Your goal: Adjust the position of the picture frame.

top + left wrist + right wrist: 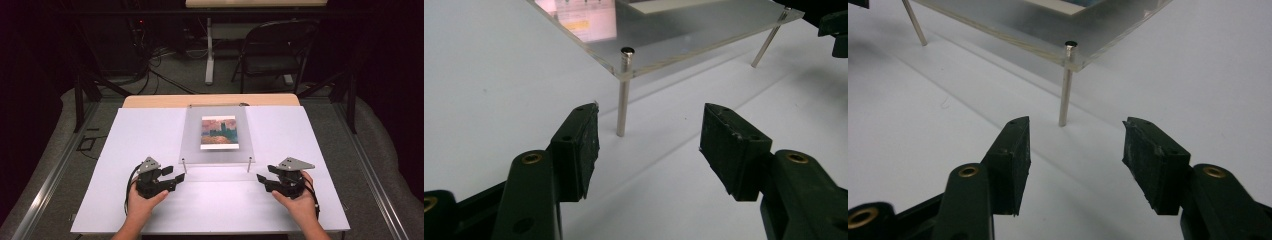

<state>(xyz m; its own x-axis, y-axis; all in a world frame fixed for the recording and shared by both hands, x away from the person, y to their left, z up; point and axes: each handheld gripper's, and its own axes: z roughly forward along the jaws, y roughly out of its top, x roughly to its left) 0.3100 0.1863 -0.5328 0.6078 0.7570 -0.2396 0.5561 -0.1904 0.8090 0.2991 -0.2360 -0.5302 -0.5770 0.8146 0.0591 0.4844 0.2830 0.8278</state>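
Two grippers, left [176, 174] and right [263, 175], both spread wide and empty, just off the near pins of the clear plate [192, 145], raised on pins above the white table [140, 130].

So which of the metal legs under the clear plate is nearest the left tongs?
The front left leg, beside the left tongs; the other front leg stands by the right tongs.
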